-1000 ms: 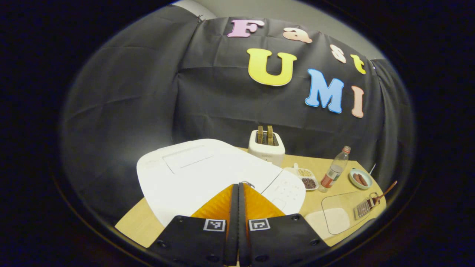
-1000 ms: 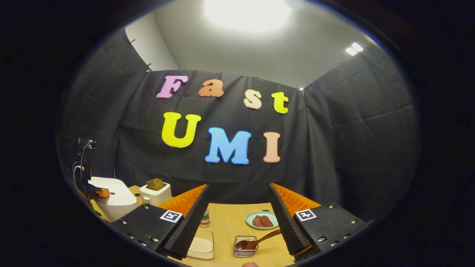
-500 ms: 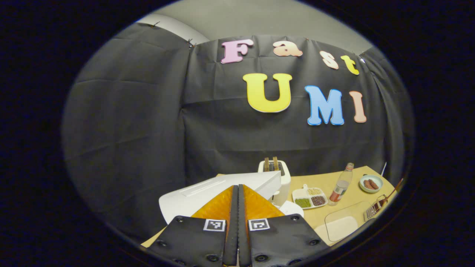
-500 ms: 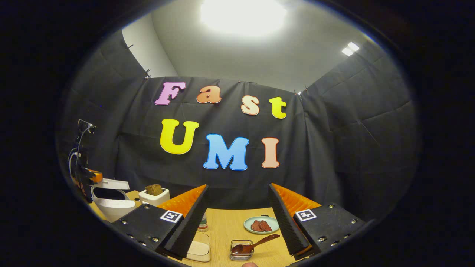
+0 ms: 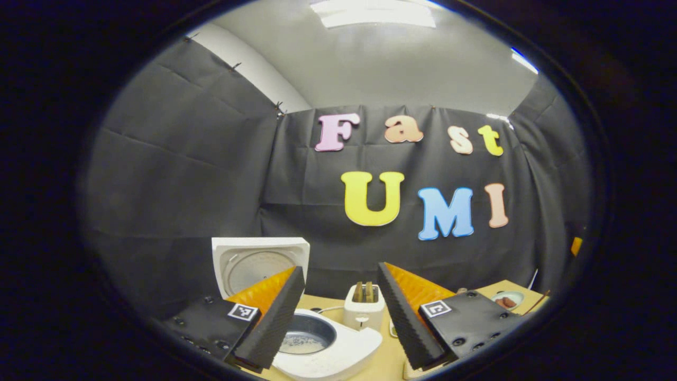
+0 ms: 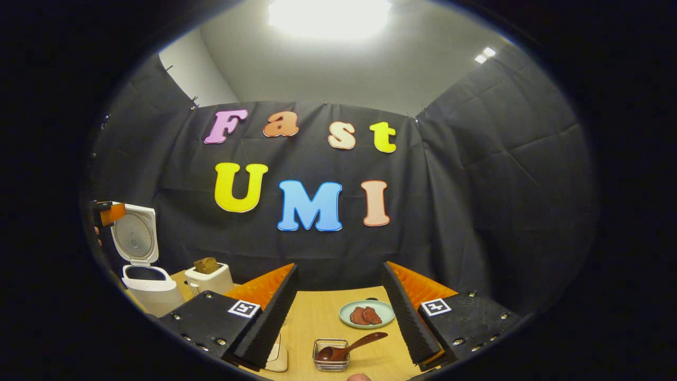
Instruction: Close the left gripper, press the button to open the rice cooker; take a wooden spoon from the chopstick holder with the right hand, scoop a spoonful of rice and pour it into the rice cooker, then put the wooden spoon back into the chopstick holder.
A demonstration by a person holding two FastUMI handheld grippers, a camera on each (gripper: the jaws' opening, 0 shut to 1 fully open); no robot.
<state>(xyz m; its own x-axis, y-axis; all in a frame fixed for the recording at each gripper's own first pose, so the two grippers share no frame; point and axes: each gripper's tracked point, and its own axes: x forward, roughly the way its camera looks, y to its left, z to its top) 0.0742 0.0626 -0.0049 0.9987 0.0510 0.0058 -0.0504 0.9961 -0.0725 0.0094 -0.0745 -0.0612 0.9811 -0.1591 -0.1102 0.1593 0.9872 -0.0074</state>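
The white rice cooker (image 5: pixel 338 346) stands open, its lid (image 5: pixel 259 262) upright and the inner pot (image 5: pixel 307 336) showing. My left gripper (image 5: pixel 339 269) hangs open just above and in front of it, holding nothing. In the right gripper view the cooker (image 6: pixel 148 288) is at the far left with its lid (image 6: pixel 135 235) raised. The wooden spoon (image 6: pixel 350 348) rests with its bowl in the small clear chopstick holder (image 6: pixel 330 357), just ahead of my right gripper (image 6: pixel 339 266), which is open and empty. A clear box of rice (image 6: pixel 278 353) lies partly hidden behind my right gripper's left finger.
A white toaster (image 5: pixel 363 311) with bread stands behind the cooker, and in the right gripper view the toaster (image 6: pixel 210 275) is to the cooker's right. A pale green plate (image 6: pixel 366 314) of brown slices sits on the wooden table (image 6: pixel 322 317) beyond the holder. Black cloth walls close in the booth.
The cooker's lid has swung from shut to fully upright. My left gripper has drawn back, tilted up and gone from shut to open. My right gripper has barely moved.
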